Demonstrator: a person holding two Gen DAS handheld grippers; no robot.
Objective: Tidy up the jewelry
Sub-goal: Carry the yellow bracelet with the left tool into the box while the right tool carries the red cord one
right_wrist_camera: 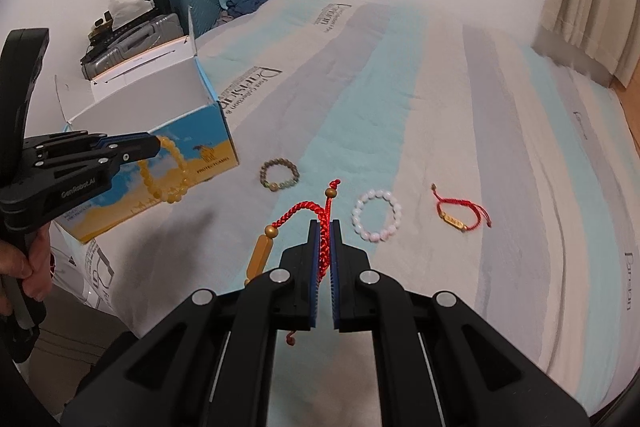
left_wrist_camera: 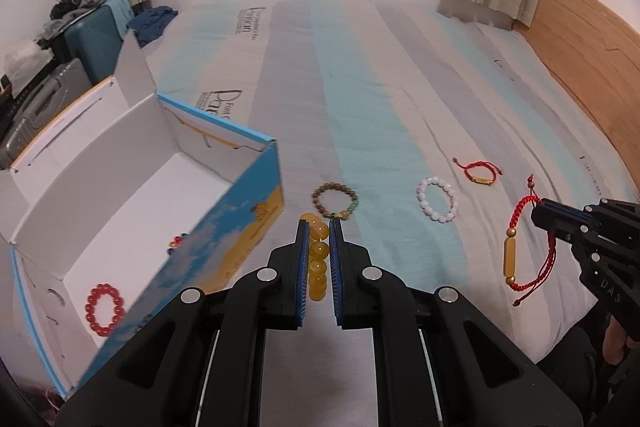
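From the left wrist view we find the left tongs (left_wrist_camera: 319,227) clenched on a yellow bead bracelet (left_wrist_camera: 319,259), whose amber beads run in a line between the two blue pads. To their left stands an open cardboard box (left_wrist_camera: 224,223) with a blue and yellow outer wall; inside it we note a red bead bracelet (left_wrist_camera: 105,309) lying on the white floor and a multicoloured bead item (left_wrist_camera: 177,242), only partly visible behind the wall. On the striped bed (left_wrist_camera: 360,67) beyond the tongs lie a brown bead bracelet (left_wrist_camera: 335,201), a white bead bracelet (left_wrist_camera: 437,199) to its right, and a small red cord bracelet (left_wrist_camera: 478,173) farther right. At the right edge we see the right tongs (left_wrist_camera: 538,211) holding a red braided bracelet (left_wrist_camera: 524,247) with a gold tube, which hangs below them.

From the right wrist view the right tongs (right_wrist_camera: 324,227) are clenched on the red braided bracelet (right_wrist_camera: 304,211); its cord passes between the pads and its gold tube hangs to the left. The left tongs (right_wrist_camera: 154,145) appear at the left, in front of the box (right_wrist_camera: 192,131), with the yellow bead bracelet (right_wrist_camera: 172,179) dangling from them. A hand (right_wrist_camera: 28,259) grips the left handle. The brown bead bracelet (right_wrist_camera: 279,174), white bead bracelet (right_wrist_camera: 377,215) and small red cord bracelet (right_wrist_camera: 460,217) lie apart on the bed (right_wrist_camera: 480,107).
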